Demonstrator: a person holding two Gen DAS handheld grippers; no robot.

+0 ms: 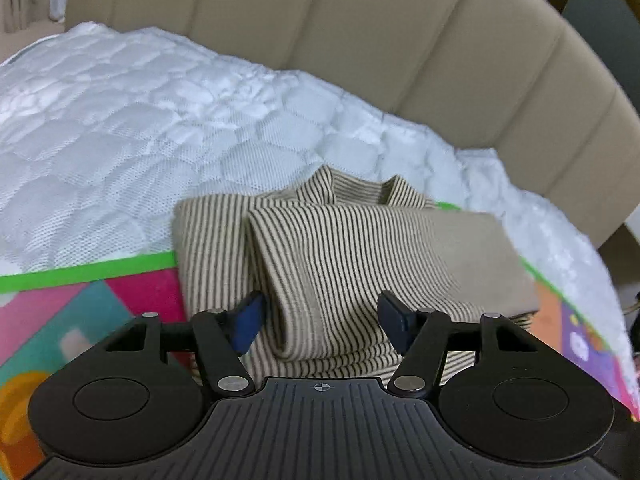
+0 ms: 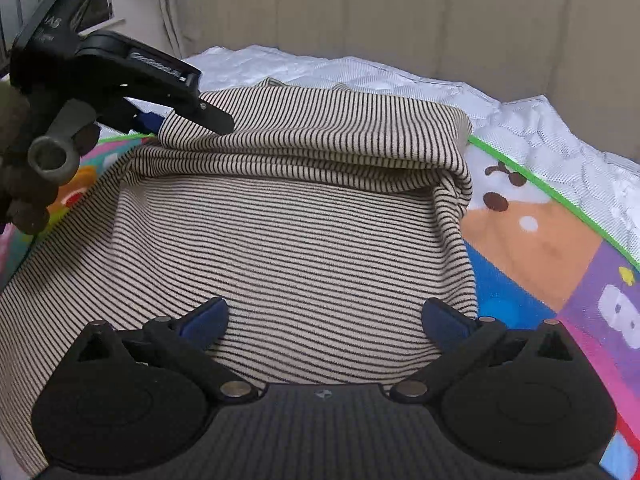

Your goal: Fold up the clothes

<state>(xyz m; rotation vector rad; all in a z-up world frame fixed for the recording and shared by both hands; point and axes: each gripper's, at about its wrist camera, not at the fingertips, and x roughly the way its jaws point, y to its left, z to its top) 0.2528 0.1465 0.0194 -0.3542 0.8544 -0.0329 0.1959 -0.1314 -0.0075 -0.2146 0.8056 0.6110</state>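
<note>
Left wrist view: the left gripper (image 1: pixel 320 316) has its jaws partly apart, straddling a rolled fold of the striped top (image 1: pixel 332 264). The blue pads (image 1: pixel 248 322) stand to either side of the fold; contact with the cloth cannot be confirmed. The top lies partly folded on a colourful mat (image 1: pixel 92 300) with a green border. The mat lies on a white quilt (image 1: pixel 140 128). A beige ribbed backrest (image 1: pixel 400 40) rises behind the quilt.

Right wrist view: the right gripper (image 2: pixel 324 320) has its jaws wide apart, with nothing gripped. Its blue pads (image 2: pixel 208 318) hover over the flat lower panel of the top (image 2: pixel 280 240). The far part of the top is doubled over toward the camera, forming a thick fold across the width. The left gripper (image 2: pixel 180 114) appears at upper left, reaching to the left corner of that fold. A gloved hand (image 2: pixel 24 168) holds it. The mat (image 2: pixel 540 240) shows to the right of the top, with the quilt (image 2: pixel 540 128) beyond its green edge.
</note>
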